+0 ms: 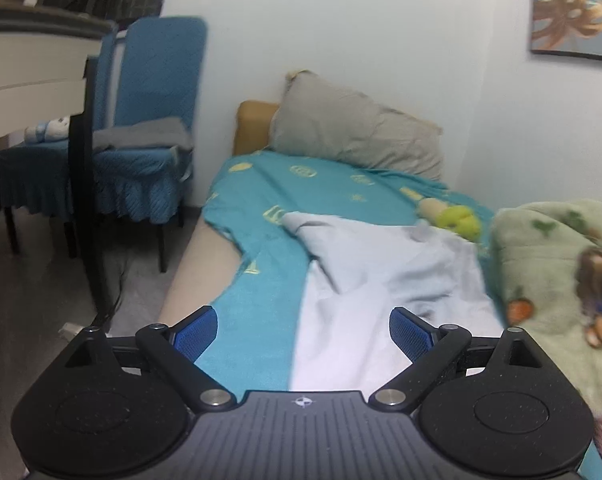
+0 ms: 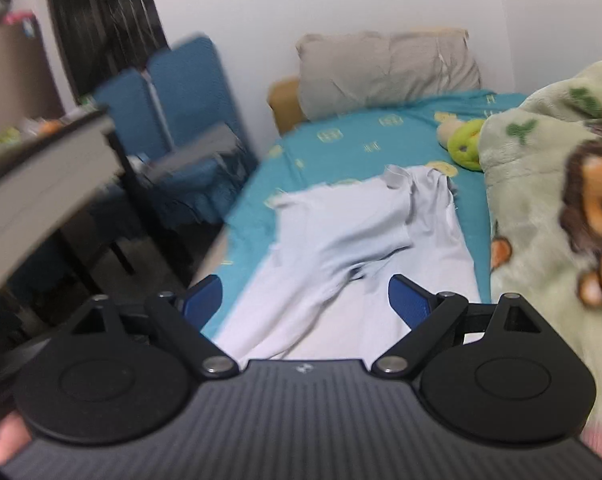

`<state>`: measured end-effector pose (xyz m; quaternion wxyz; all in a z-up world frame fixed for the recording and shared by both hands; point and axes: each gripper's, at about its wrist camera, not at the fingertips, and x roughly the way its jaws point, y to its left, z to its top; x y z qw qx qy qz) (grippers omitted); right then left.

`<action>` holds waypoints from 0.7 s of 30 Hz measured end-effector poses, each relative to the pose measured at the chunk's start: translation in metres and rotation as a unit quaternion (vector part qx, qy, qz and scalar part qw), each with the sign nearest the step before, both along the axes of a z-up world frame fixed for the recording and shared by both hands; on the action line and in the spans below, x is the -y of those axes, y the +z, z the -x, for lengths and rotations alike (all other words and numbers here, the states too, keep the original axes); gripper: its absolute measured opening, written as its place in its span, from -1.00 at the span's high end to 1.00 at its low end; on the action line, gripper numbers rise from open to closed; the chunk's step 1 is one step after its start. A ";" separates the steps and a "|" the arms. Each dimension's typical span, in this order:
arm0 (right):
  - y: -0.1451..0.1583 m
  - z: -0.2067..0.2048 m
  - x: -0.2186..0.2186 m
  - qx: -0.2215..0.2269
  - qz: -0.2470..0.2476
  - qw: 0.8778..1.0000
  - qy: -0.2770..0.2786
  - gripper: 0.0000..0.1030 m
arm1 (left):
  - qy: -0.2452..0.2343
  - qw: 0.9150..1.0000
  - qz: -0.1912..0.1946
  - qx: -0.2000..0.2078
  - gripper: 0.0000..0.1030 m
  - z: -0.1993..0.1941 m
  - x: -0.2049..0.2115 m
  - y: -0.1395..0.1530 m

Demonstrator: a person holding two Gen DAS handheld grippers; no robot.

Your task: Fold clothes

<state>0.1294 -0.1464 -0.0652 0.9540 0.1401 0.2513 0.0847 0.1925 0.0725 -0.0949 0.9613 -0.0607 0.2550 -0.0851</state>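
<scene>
A pale lilac shirt [image 2: 341, 240] lies spread on the teal bed sheet [image 2: 341, 132], its collar end toward the pillow and one side folded over with creases. In the left wrist view the same shirt [image 1: 381, 280] runs from the bed's middle down under the gripper. My left gripper [image 1: 303, 334] is open above the shirt's near left edge, with nothing between its blue pads. My right gripper [image 2: 305, 300] is open too, held above the shirt's near part and touching nothing.
A grey pillow [image 1: 353, 132] leans on the wall at the bed's head. A green cartoon blanket [image 2: 549, 220] is heaped on the right, with a yellow-green plush toy [image 2: 465, 146] beside it. Blue-covered chairs [image 1: 141, 120] and a table [image 2: 41, 184] stand left of the bed.
</scene>
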 end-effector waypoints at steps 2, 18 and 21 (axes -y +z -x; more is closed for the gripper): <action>0.000 0.029 -0.002 0.012 -0.005 1.000 0.010 -0.77 | 0.011 1.000 -0.009 -0.011 -0.84 -0.023 -0.005 -0.005; -0.037 0.006 0.045 -0.042 -0.105 0.993 -0.028 -0.77 | 0.064 0.988 0.084 -0.112 -0.32 -0.198 -0.063 -0.091; -0.041 -0.001 0.052 -0.050 -0.117 0.991 -0.034 -0.77 | 0.057 0.994 0.008 -0.088 0.05 -0.202 -0.040 -0.096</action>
